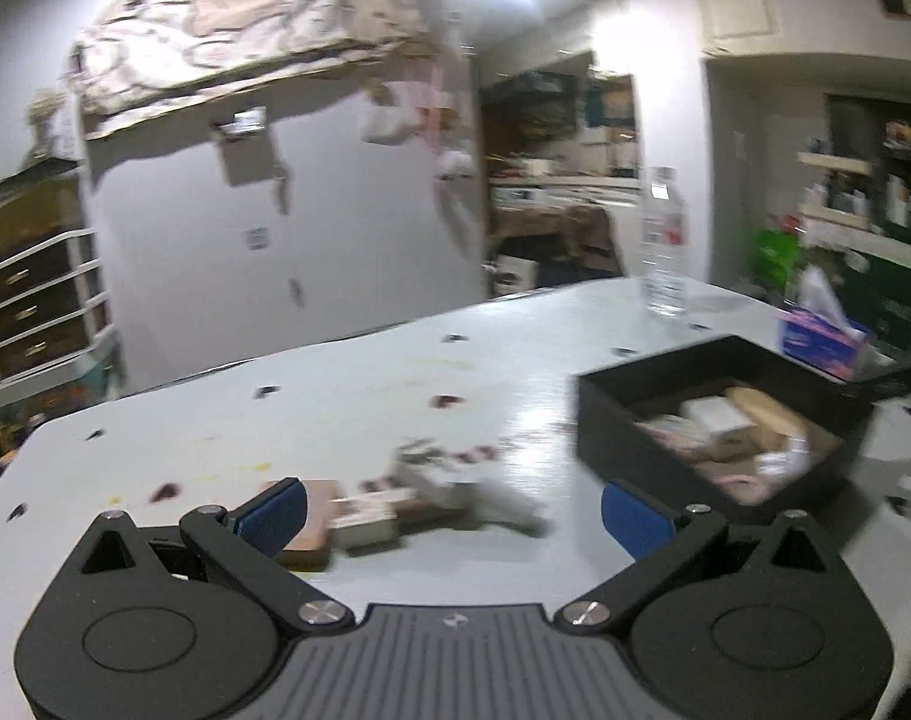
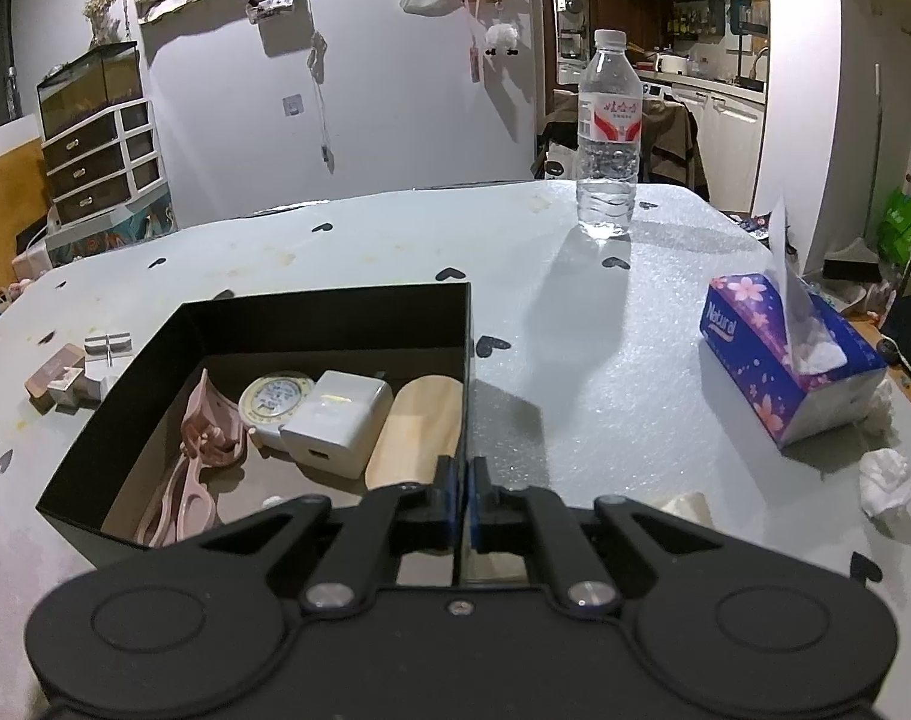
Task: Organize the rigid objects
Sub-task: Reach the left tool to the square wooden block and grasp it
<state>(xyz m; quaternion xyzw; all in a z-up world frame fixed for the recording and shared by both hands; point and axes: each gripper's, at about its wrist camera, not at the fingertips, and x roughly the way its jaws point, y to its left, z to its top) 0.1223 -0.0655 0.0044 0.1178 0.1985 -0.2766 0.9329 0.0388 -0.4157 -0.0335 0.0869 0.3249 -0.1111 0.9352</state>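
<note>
A black box [image 2: 335, 324] sits on the table and holds a white charger [image 2: 335, 420], a round tape measure [image 2: 275, 399], a wooden piece [image 2: 419, 426] and pink scissors [image 2: 197, 456]. My right gripper [image 2: 462, 498] is shut on the box's right wall at its near corner. My left gripper [image 1: 452, 516] is open and empty, low over the table, with small blocks [image 1: 365, 519] between and just beyond its fingers. The blocks show left of the box in the right wrist view [image 2: 71, 378]. The box also shows in the left wrist view [image 1: 635, 450].
A water bottle [image 2: 608, 132] stands at the table's far side. A purple tissue box [image 2: 785, 360] and crumpled tissues [image 2: 887, 480] lie at the right. A drawer unit [image 2: 101, 156] stands beyond the table's left edge.
</note>
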